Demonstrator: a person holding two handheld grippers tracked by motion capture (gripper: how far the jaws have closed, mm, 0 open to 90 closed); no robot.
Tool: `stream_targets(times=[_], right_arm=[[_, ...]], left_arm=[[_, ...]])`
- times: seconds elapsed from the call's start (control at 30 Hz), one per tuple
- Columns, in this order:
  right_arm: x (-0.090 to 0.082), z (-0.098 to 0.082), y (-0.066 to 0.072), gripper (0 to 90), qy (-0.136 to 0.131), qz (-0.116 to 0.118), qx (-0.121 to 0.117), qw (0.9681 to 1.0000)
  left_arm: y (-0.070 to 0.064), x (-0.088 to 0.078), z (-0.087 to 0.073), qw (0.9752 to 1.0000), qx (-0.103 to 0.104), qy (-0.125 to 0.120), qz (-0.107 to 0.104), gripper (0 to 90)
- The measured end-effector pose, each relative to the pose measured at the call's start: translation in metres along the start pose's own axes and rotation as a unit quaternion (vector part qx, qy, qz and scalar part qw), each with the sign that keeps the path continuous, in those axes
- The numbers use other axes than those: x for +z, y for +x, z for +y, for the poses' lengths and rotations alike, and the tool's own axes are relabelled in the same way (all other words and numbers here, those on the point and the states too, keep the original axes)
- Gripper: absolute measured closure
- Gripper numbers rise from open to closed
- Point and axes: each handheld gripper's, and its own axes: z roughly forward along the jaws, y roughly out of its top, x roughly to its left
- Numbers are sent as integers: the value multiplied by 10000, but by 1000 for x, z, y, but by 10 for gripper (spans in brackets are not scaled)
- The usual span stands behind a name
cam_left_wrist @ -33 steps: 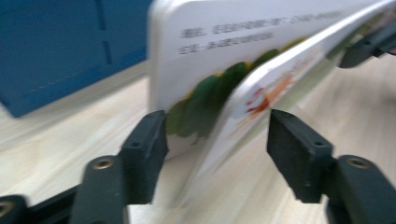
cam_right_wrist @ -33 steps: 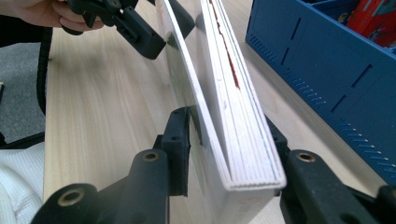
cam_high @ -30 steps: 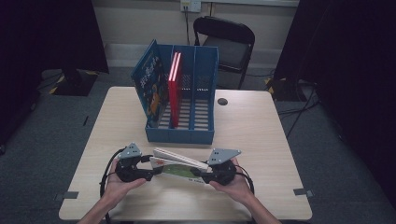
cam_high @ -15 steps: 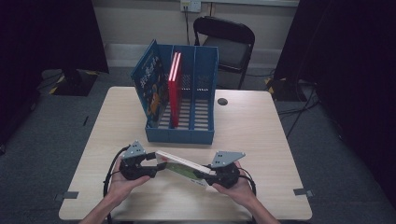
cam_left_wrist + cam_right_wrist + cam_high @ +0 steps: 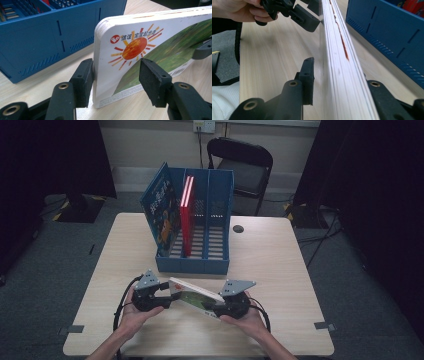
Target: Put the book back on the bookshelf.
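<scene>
Pale counter: your left tool was closing round the book, one pad off; right tool straddled it loosely — seat both before lifting.

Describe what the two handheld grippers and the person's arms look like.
Both the left gripper and right gripper are black, each topped by a grey three-cornered plate and trailing a black cable. Their jaws end in flat black rectangular pads on arms with round brass-coloured rivets. The forearms look bare in the high view.
</scene>
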Motion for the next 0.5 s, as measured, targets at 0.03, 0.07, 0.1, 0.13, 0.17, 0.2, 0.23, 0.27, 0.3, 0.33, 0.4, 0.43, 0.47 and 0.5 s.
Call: stream_targets(times=[0.03, 0.07, 0.1, 0.13, 0.17, 0.2, 0.23, 0.27, 0.3, 0.33, 0.4, 0.43, 0.47, 0.5], right_arm=[[0, 0, 0, 645, 0, 0, 0, 10000], [4, 1, 2, 646, 28, -26, -63, 10000], [5, 2, 3, 652, 45, -57, -85, 9999], [6, 2, 4, 659, 39, -74, -89, 9999], [6, 2, 4, 659, 39, -74, -89, 9999], [7, 2, 4, 684, 42, -150, -99, 9998], [7, 2, 4, 684, 42, -150, -99, 9998], [7, 2, 4, 697, 39, -228, -92, 9997], [7, 2, 4, 697, 39, -228, -92, 9997], [7, 2, 4, 696, 22, -270, -100, 9996], [7, 2, 4, 696, 5, -288, -92, 9995], [7, 1, 4, 697, -6, -293, -89, 9995], [7, 1, 4, 723, -12, -323, -100, 9994], [8, 1, 4, 735, -21, -307, -106, 9995]], left_arm=[[0, 0, 0, 10000, 4, 0, -9, 455], [0, 0, 0, 10000, 31, 17, -21, 454], [-1, 0, 0, 10000, 49, 22, -25, 454], [-1, 0, 0, 10000, 29, 22, -17, 453], [-1, 0, 0, 10000, 29, 22, -17, 453], [-1, 0, 0, 10000, 37, 16, -8, 453], [-1, 0, 0, 10000, 37, 16, -8, 453], [-1, 0, 0, 10000, 27, 26, -3, 453], [-1, 0, 0, 10000, 27, 26, -3, 453], [-1, 1, 0, 10000, 36, 11, 1, 453], [-1, 1, 0, 10000, 37, 10, 2, 453], [-1, 1, 0, 10000, 22, 6, 2, 453], [-1, 1, 0, 10000, 32, 15, 2, 453], [-1, 1, 0, 10000, 45, 7, 0, 451]])
